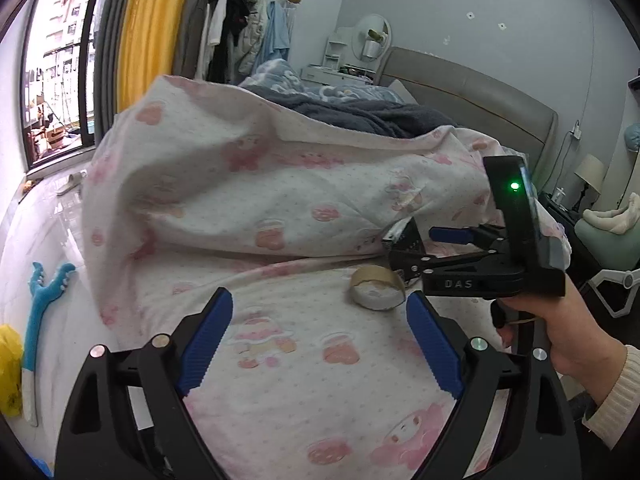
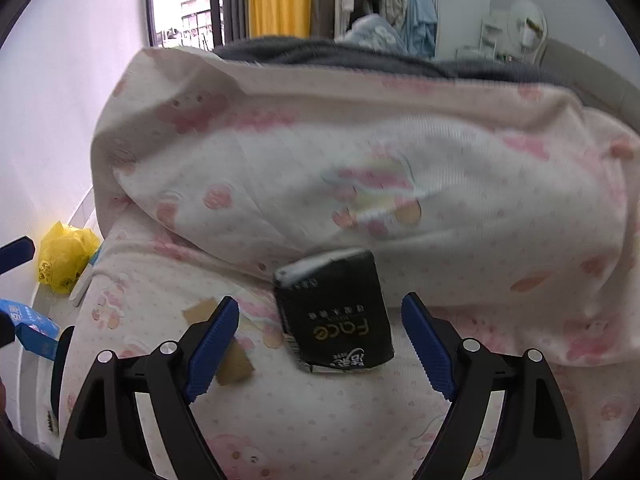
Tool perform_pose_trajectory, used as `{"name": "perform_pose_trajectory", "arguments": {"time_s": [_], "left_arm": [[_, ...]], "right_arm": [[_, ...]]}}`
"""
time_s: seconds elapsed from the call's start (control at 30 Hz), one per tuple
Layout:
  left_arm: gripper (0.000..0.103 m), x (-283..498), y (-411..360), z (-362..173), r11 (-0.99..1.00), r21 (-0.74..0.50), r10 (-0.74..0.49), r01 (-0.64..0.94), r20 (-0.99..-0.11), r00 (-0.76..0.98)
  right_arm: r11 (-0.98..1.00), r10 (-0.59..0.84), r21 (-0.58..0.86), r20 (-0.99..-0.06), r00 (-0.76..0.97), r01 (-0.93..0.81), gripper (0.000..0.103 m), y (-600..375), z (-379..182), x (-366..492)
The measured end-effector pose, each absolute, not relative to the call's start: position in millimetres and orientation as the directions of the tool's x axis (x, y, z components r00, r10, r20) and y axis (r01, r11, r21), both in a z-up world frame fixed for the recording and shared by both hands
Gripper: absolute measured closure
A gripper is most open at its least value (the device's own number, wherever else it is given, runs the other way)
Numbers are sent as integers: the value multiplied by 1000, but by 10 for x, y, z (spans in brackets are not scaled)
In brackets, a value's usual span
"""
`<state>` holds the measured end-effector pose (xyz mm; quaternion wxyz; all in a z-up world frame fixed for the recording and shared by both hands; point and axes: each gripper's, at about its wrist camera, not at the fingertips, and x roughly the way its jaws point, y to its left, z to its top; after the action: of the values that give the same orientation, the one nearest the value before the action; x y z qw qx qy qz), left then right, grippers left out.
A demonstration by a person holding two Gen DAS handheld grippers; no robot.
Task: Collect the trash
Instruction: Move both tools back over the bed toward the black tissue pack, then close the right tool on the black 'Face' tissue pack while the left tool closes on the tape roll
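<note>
Two pieces of trash lie on the pink-and-white cartoon-print bed sheet (image 1: 304, 392), at the foot of a bunched quilt in the same print (image 1: 248, 184).

The black, soft plastic tissue packet (image 2: 336, 312) lies flat just ahead of the right hand-held gripper (image 2: 320, 344), nearer its right finger than its left. It looks light and squashy, with a slick film that may slide under smooth pads — a hold across its narrow width, near the middle, should crumple it a little and keep it. Its torn white end points towards the quilt. Gold lettering on it reads "Face", upside down from this camera; the small white Chinese characters above and below are too blurred to read.

The used brown cardboard tape roll core (image 1: 378, 290) lies on the sheet just beyond the right fingertip of the left hand-held gripper (image 1: 320, 340). It is light and fairly stiff but would buckle under a hard squeeze; pinching one wall, one finger inside the ring, seems safest.

Both hand-held grippers stand wide apart and hold nothing. The right one's body, seen from the left camera, carries the letters "DAS".

Two brown paper scraps (image 2: 236, 364) lie beside the right gripper's left finger.
</note>
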<state>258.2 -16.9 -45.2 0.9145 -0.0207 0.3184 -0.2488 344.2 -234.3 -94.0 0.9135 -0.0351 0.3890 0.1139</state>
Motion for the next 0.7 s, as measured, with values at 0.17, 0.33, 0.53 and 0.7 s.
{"name": "perform_pose_trajectory", "arguments": {"time_s": [0.17, 0.33, 0.53, 0.7], "left_arm": [[13, 2654, -323, -532, 864, -204, -485, 461, -586, 650], [13, 2727, -455, -602, 854, -219, -500, 473, -598, 626], [13, 2776, -647, -713, 844, -203, -503, 496, -621, 601], [13, 2825, -780, -811, 846, -190, -492, 499, -639, 591]], "right_arm": [[972, 182, 37, -735, 653, -231, 19, -2417, -1024, 3523], [968, 196, 46, -751, 631, -247, 19, -2446, -1125, 3610], [951, 245, 72, -767, 593, -300, 42, -2473, -1205, 3706], [943, 290, 117, -750, 594, -313, 44, -2607, -1099, 3674]]}}
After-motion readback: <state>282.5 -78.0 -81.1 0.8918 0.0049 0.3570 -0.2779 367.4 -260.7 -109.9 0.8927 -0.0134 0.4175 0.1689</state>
